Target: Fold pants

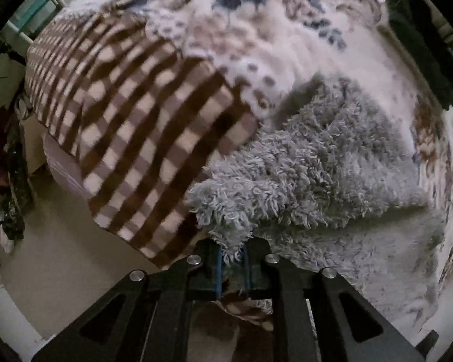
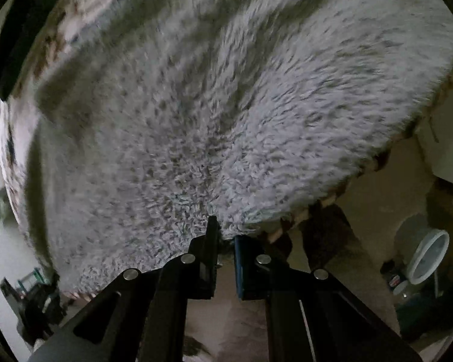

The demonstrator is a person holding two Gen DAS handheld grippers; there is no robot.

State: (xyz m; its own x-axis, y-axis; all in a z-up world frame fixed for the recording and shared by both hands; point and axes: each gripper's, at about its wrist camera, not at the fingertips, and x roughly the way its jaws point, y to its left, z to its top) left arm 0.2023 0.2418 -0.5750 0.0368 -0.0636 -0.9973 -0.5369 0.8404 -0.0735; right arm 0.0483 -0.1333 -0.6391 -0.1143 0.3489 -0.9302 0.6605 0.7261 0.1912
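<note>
Bed cover [image 1: 256, 30]: pale, with brown and blue floral blotches, it is the surface under everything. It is soft and loose, so a dragged fold could ruck it up and carry the crease off line.
Pants [image 1: 311, 157]: grey and shaggy-fleeced, with a brown-and-cream check face [image 1: 130, 114] that looks like the same garment's other side, though I cannot be sure. They lie spread across the bed cover and reach the bed's edge nearest the grippers; in the right wrist view the fleece [image 2: 196, 105] fills nearly the whole picture.
Bulk risk: the pile is thick and springy, so a folded layer may bounce open or land crooked if the 2 held points travel unevenly.
Edge risk: part of the check side hangs over the bed toward the floor [image 1: 45, 256]; its weight could pull the cloth off once lifted.
Left gripper [image 1: 233, 259]: clenched on a tuft at the fleece edge. The bite looks to be mostly pile, so it may slip out under tension.
Right gripper [image 2: 225, 241]: jaws drawn close at the fleece hem, cloth apparently between them, but blur hides how deep the hold goes; a shallow nip could drop that corner mid-fold.
</note>
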